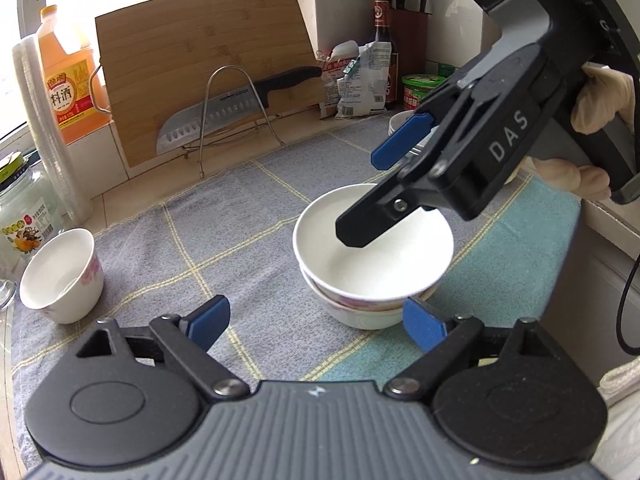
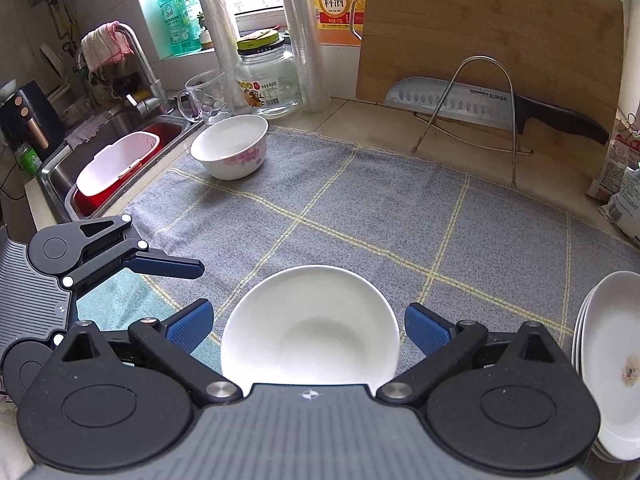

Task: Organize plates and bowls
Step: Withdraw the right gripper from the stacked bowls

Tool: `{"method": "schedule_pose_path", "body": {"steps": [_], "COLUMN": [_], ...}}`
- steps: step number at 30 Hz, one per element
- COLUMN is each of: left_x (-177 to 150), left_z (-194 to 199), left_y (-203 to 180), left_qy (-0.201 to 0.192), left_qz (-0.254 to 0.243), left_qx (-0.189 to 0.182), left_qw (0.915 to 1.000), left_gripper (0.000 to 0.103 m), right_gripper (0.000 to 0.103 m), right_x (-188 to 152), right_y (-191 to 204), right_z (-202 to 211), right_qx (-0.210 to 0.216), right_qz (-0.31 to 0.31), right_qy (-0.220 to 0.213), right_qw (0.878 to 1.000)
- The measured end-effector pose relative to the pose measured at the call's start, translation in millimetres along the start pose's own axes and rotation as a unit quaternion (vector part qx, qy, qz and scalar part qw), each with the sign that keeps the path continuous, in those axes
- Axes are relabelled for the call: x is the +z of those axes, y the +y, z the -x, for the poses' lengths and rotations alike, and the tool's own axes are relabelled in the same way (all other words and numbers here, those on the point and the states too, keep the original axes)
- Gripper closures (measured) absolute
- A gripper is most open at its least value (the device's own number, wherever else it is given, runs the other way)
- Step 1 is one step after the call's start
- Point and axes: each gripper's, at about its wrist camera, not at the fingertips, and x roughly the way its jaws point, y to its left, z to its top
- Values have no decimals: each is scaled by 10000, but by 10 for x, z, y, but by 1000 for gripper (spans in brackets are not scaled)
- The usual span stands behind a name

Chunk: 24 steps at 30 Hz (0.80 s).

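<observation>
The stacked bowls (image 1: pixel 372 276) sit on the checked cloth (image 2: pixel 360 208), directly under the right claw (image 1: pixel 370 194) and just ahead of the left claw (image 1: pixel 316 326). They look like glazed ceramic: stiff, smooth, probably slippery and liable to chip, so the rim wall is the likeliest hold, one pad inside and one outside. Both claws are spread and pinch nothing. The right claw tilts steeply down with its lower finger over the top bowl's hollow. A lone flowered bowl (image 2: pixel 230 148) stands well apart, far ahead to the left; a stack of plates (image 2: pixel 612 364) lies to the right of the right claw.
</observation>
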Motion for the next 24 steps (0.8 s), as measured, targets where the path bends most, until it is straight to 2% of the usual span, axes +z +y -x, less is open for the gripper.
{"method": "schedule_pose_path", "body": {"steps": [6, 11, 14, 18, 24], "left_x": [-142, -227, -244, -240, -232], "left_z": [41, -29, -110, -204, -342], "left_y": [449, 853, 1057, 1232, 1421], "left_qy": [11, -8, 21, 15, 18], "left_qz": [589, 1068, 1288, 1423, 1551], "left_qx": [664, 1293, 1538, 1732, 1781], "left_qw": [9961, 9858, 9797, 9745, 9717], "left_gripper": [9, 9, 9, 9, 9], "right_gripper": [0, 0, 0, 0, 0], "right_x": [193, 417, 556, 758, 1055], "right_y": [206, 385, 460, 548, 656], "right_z": [-92, -240, -363, -527, -736], "right_qx": [36, 49, 69, 156, 216], "right_qz": [393, 735, 880, 1028, 1187], "right_qy": [-4, 18, 76, 140, 135], "right_qw": [9992, 9973, 9961, 9945, 9926]}}
